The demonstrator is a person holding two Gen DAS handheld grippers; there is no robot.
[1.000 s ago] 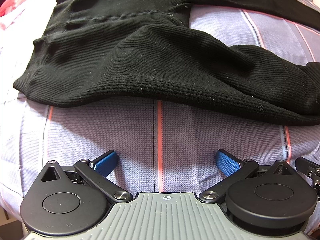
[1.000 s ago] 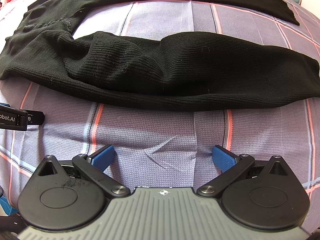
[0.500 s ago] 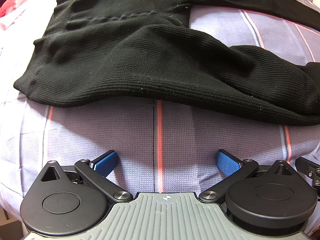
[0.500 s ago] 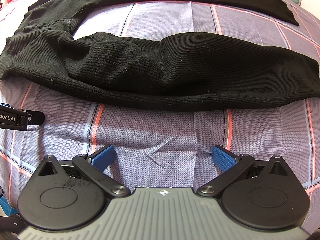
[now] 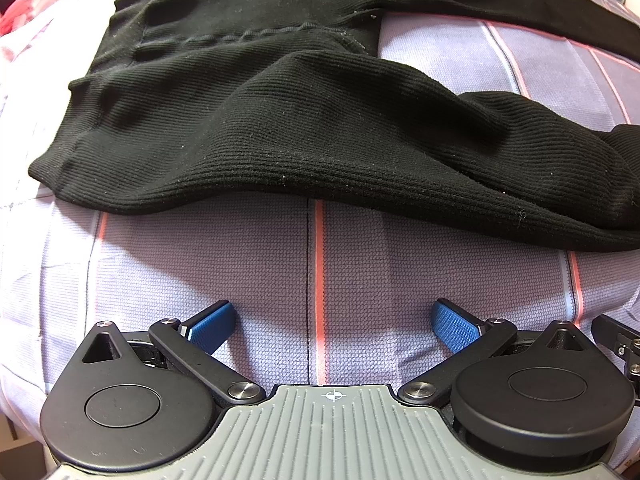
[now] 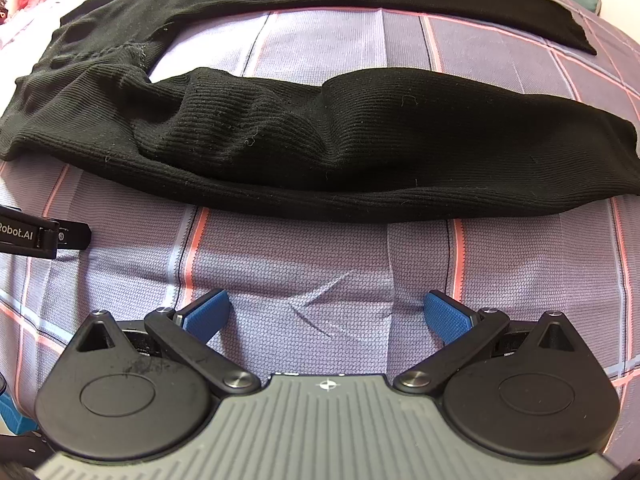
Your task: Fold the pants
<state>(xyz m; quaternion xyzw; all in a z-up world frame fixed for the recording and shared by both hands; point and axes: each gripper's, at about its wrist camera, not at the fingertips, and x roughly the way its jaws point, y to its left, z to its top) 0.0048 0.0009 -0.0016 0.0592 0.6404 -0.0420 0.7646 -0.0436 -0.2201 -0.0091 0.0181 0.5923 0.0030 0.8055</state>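
Black ribbed pants [image 5: 280, 120] lie spread on a purple plaid bedsheet [image 5: 240, 272], waist to the left, the two legs apart and running right. My left gripper [image 5: 332, 320] is open and empty, a short way in front of the near edge below the waist. My right gripper [image 6: 326, 316] is open and empty, in front of the near leg [image 6: 360, 152]. The far leg [image 6: 400, 4] lies flat behind, with bare sheet between the legs.
Part of the left gripper [image 6: 40, 236] shows at the left of the right wrist view. Part of the right gripper [image 5: 618, 340] shows at the right edge of the left wrist view. Pink cloth [image 5: 20, 12] lies at the far left. A small crease [image 6: 320, 304] marks the sheet.
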